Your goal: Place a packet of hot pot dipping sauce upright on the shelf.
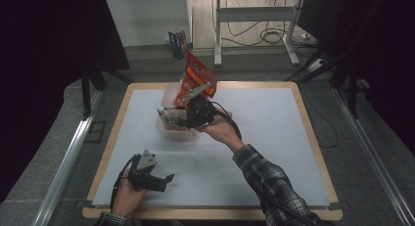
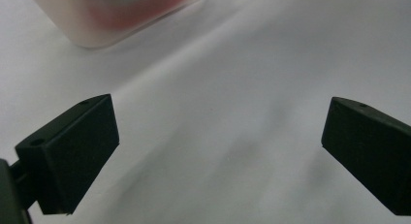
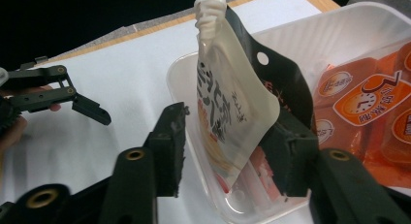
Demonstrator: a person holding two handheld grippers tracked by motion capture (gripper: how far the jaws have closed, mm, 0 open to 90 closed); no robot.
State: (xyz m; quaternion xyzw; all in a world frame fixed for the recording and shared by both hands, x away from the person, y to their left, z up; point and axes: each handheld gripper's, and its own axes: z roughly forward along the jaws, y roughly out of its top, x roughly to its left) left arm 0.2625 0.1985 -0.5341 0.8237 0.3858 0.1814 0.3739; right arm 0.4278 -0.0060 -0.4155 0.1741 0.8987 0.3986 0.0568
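The right gripper (image 3: 228, 151) is hovering over the clear tub (image 3: 339, 35), jaws parted around the white spouted pouch (image 3: 228, 103) standing in it; the left gripper (image 1: 154, 179) is resting on the desk (image 1: 274, 138), jaws spread wide.

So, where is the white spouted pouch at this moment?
In the right gripper view, the white spouted pouch stands at the near end of the clear plastic tub, between the right gripper's open fingers, left of the orange packets.

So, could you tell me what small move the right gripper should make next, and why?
Probably lift the right gripper straight up and away. Its jaws stand apart around the white spouted pouch, which leans inside the clear tub beside the orange packets, so it looks placed.
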